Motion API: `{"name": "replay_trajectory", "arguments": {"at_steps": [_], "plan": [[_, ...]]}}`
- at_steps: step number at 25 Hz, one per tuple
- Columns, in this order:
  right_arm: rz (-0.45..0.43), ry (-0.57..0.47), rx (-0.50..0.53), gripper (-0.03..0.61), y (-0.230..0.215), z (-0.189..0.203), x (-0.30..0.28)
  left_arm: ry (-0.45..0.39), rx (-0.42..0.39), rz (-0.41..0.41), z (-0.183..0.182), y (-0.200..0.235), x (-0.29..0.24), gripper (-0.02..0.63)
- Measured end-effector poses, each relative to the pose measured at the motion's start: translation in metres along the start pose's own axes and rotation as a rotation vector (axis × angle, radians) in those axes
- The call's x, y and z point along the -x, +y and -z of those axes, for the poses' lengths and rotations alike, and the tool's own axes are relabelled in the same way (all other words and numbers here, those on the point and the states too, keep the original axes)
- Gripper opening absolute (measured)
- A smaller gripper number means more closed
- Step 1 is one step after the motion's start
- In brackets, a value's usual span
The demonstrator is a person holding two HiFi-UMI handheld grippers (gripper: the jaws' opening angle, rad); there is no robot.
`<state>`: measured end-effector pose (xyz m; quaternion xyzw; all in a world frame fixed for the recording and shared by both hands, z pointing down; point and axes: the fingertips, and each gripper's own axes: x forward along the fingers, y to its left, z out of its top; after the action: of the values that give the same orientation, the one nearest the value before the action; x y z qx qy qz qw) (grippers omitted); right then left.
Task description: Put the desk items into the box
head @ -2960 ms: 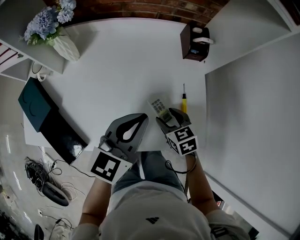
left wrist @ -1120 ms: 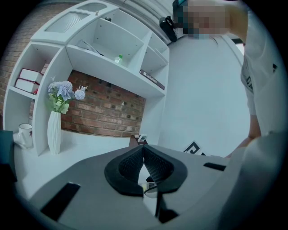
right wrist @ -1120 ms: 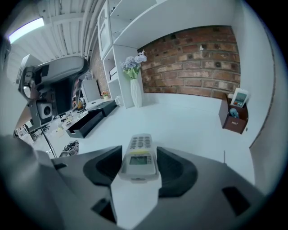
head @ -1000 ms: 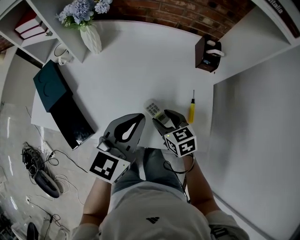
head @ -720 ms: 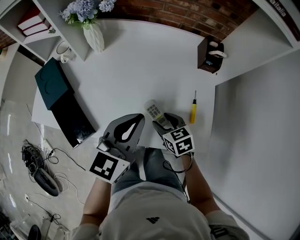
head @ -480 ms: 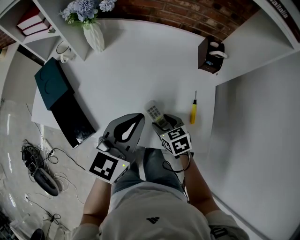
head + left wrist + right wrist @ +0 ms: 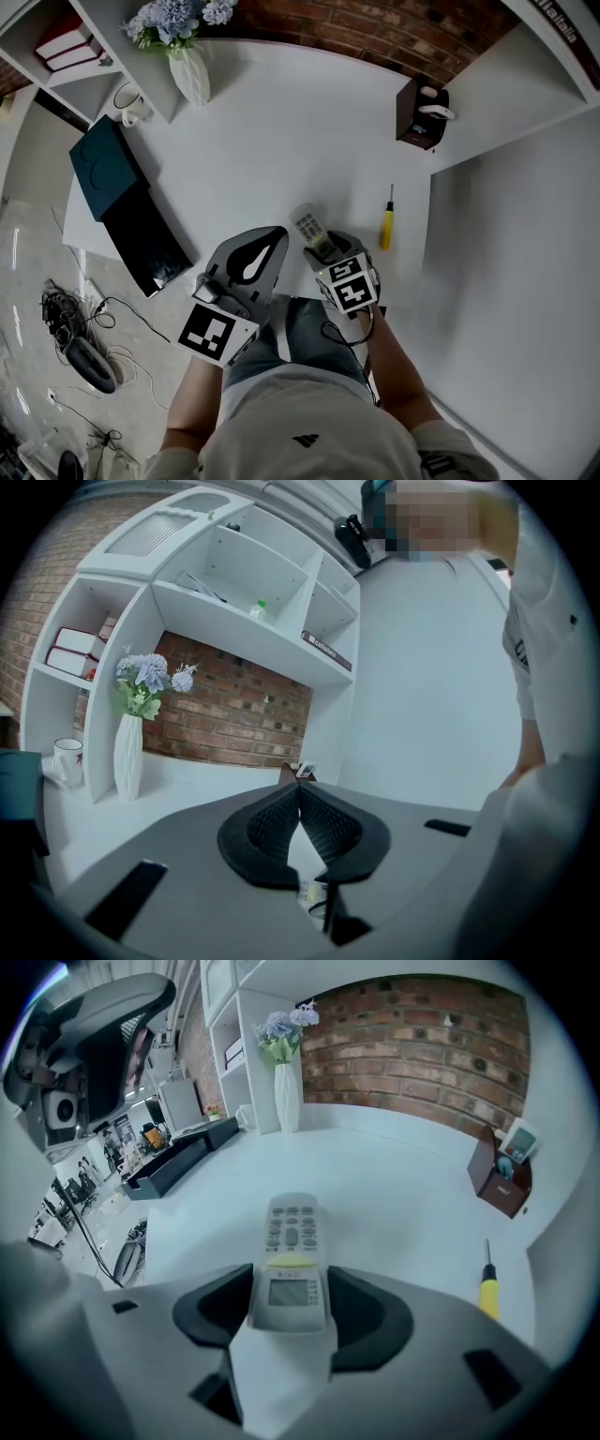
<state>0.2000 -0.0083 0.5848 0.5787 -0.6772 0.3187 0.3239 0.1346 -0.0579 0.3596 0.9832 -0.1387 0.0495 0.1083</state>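
In the head view, the right gripper (image 7: pixel 325 248) has its fingers clamped on the near end of the remote (image 7: pixel 304 221), at the front of the white desk (image 7: pixel 281 122). A yellow screwdriver (image 7: pixel 385 228) lies just to its right, not touching.

In the left gripper view, the left gripper (image 7: pixel 298 791) has its fingers pressed together with nothing between them. A vase (image 7: pixel 127 757) stands far left.

In the right gripper view, both fingers grip the remote's sides. A brown holder (image 7: pixel 502 1180) and a black tray (image 7: pixel 173 1171) stand well apart from it.
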Motion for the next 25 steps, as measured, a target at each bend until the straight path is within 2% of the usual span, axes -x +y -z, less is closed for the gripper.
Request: {"name": "replay_trajectory", "arguments": {"at_steps": [5,10,18,25], "plan": [[-0.019,-0.060,-0.053,0.253,0.005,-0.004,0.008,0.001,-0.002,-0.012,-0.003,0.004,0.006,0.012],[-0.056,-0.141,-0.065,0.253,0.016,-0.025,0.022,0.000,-0.001,-0.046,-0.002,0.011,0.014,0.012],[-0.143,-0.240,0.025,0.253,0.041,-0.082,0.037,-0.027,0.001,-0.142,-0.009,0.026,0.039,0.012],[-0.266,-0.289,0.131,0.253,0.085,-0.125,0.037,-0.067,0.007,-0.291,-0.013,0.049,0.079,0.012]]}}
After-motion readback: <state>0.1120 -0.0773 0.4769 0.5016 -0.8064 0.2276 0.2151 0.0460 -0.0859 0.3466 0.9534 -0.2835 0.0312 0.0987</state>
